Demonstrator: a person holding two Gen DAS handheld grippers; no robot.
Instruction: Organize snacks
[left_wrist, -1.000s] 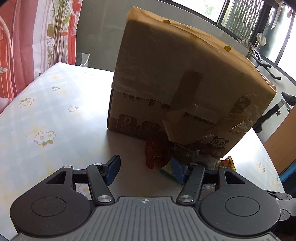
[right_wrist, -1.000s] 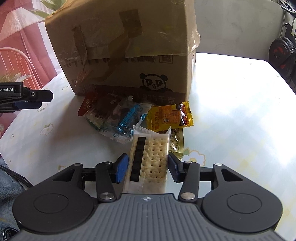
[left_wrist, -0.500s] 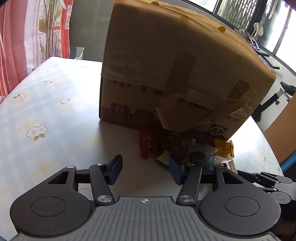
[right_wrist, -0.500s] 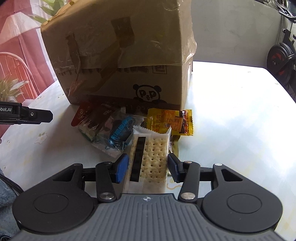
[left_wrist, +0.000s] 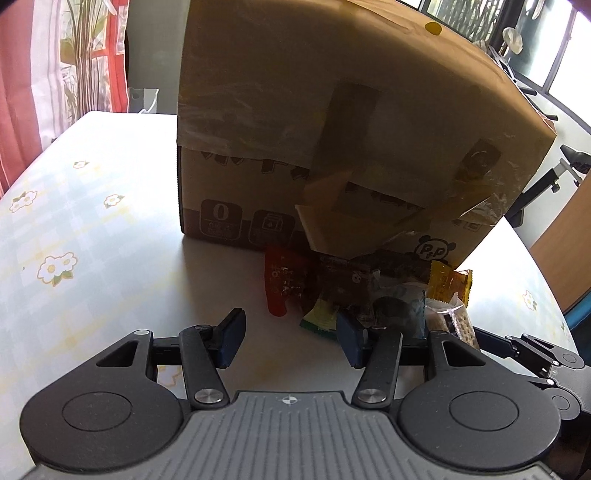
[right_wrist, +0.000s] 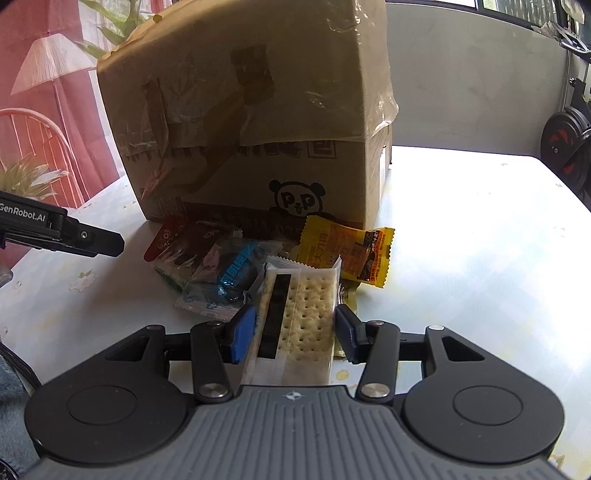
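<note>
A pile of wrapped snacks lies against the foot of a cardboard box (right_wrist: 258, 122). It holds a red pack (right_wrist: 166, 236), a blue-labelled pack (right_wrist: 236, 273) and a yellow pack (right_wrist: 343, 247). My right gripper (right_wrist: 295, 328) is shut on a clear cracker pack (right_wrist: 299, 314), which stands between its blue pads at the near edge of the pile. My left gripper (left_wrist: 290, 336) is open and empty, low over the table just left of the pile. The box (left_wrist: 351, 122) and the red pack (left_wrist: 284, 284) also show in the left wrist view.
The table (left_wrist: 81, 229) has a pale flowered cloth. The box's taped flap (left_wrist: 343, 221) hangs over the pile. Red curtains and a chair (right_wrist: 33, 147) are at the left. Exercise equipment (right_wrist: 565, 147) stands beyond the right edge.
Both grippers have moved closer to the box and the pile. The right one still holds the cracker pack. The left one has swung a little to the right and stays open.
</note>
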